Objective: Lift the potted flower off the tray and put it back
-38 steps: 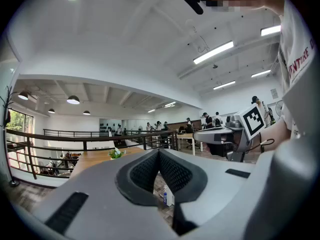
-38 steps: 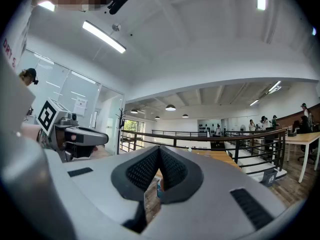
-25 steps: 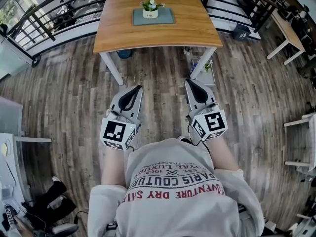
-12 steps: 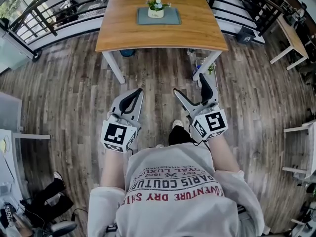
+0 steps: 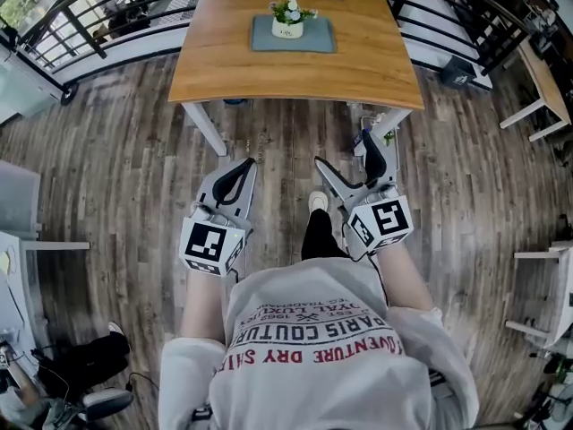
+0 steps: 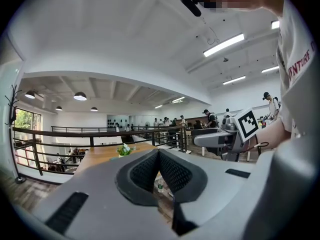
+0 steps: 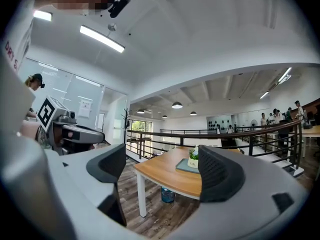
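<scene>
Empty jaws opening, potted flower (image 7: 193,158) on tray (image 7: 182,166)

**Mezzanine, open-plan space**

Grey-brown plank floor (image 5: 134,150). Wooden table (image 5: 224,61) on white legs, with a black railing (image 5: 89,16) behind it. White ceiling (image 7: 200,44) carries strip lights (image 7: 101,38) and round pendant lamps (image 7: 176,105). Bright window (image 7: 138,130) on the far wall.

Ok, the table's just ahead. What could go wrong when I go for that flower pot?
The potted flower is small and its leaves spread wider than the pot, so the right tongs, opening now with nothing between them, may pinch foliage instead of the pot. The pot stands on a tray that may not be fixed; a low grip could snag or drag it. The left tongs are shut, so they can't steady anything yet.
</scene>
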